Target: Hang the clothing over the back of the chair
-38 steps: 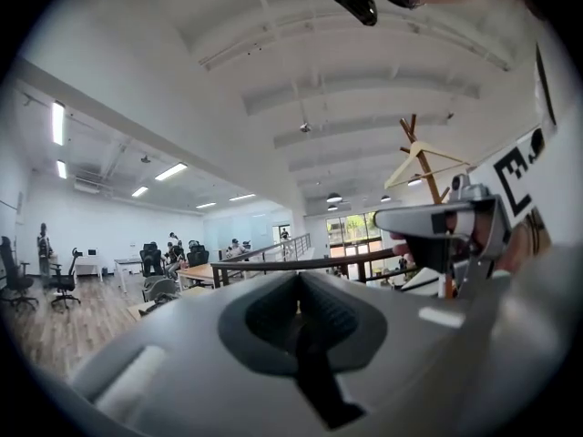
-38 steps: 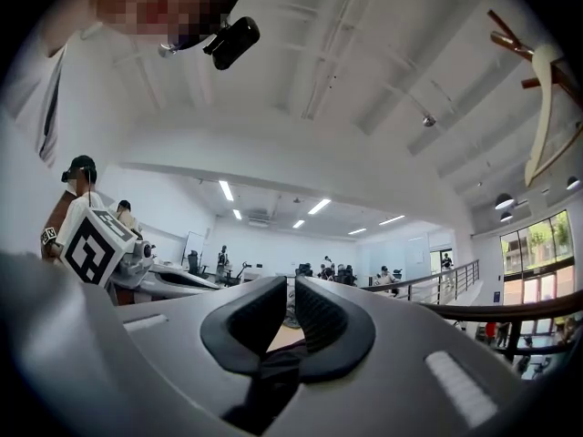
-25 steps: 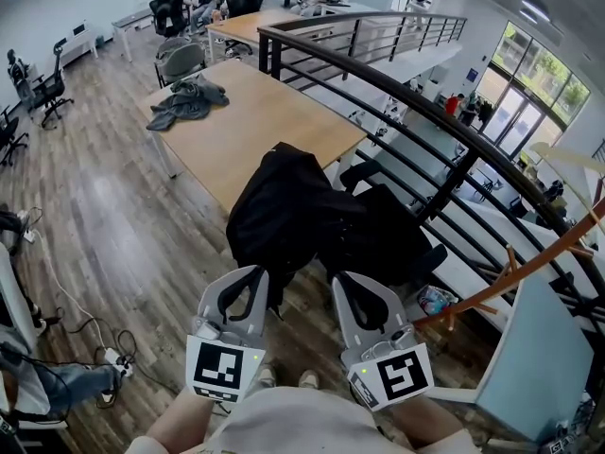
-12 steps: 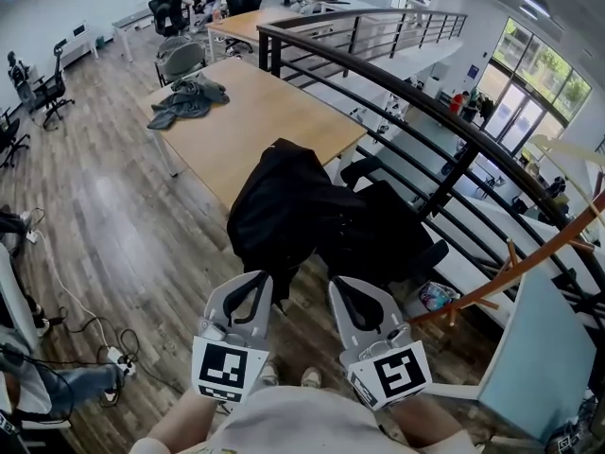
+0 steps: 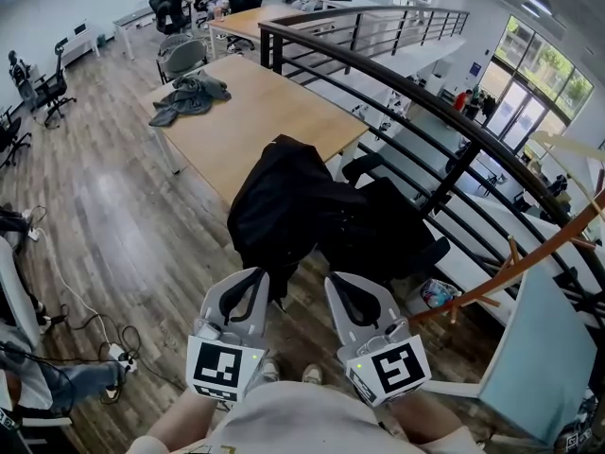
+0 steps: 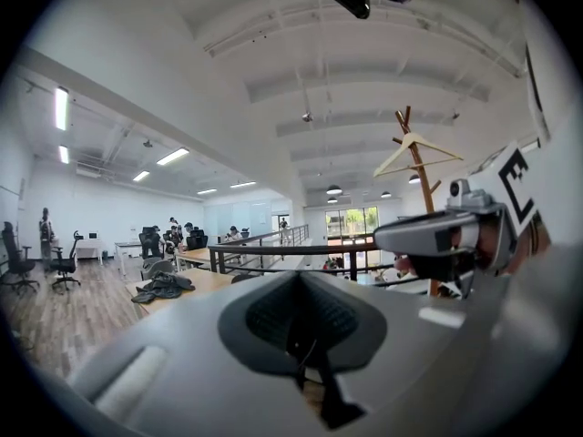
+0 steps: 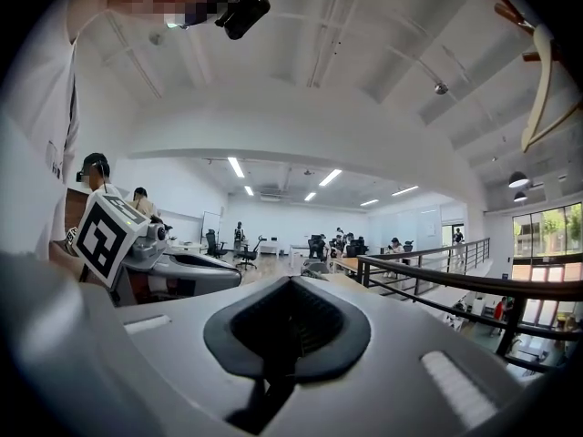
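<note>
Black jacket [image 5: 284, 206] drapes the chair [image 5: 362, 167]; nearer, left gripper [image 5: 251, 280] and right gripper [image 5: 342, 287] have jaws together, empty.

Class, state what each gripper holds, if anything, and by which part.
Nothing is held: the left gripper and right gripper are both shut and empty; the black clothing hangs on the chair.
</note>
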A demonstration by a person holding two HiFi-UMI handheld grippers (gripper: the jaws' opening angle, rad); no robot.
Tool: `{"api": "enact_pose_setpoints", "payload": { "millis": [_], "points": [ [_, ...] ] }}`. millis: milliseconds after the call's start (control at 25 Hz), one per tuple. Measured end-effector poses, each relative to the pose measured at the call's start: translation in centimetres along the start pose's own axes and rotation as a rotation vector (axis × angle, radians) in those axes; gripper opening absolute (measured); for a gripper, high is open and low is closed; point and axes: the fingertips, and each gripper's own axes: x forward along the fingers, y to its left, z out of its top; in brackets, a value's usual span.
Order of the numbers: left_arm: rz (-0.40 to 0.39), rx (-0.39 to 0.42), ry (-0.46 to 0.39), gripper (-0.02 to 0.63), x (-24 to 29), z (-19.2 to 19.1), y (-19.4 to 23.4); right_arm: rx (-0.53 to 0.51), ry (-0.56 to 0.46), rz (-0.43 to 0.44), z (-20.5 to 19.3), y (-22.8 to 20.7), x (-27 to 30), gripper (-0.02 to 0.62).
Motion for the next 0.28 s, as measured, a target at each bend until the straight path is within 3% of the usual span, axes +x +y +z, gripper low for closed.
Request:
{"api": "enact_pose_setpoints", "payload": {
  "millis": [280],
  "points": [
    [0.015,0.006,-0.007,0.003,-0.15,0.30,0.70,-0.002,-0.001,0.018,0.08,0.48,0.27,0.000]
  ]
}}
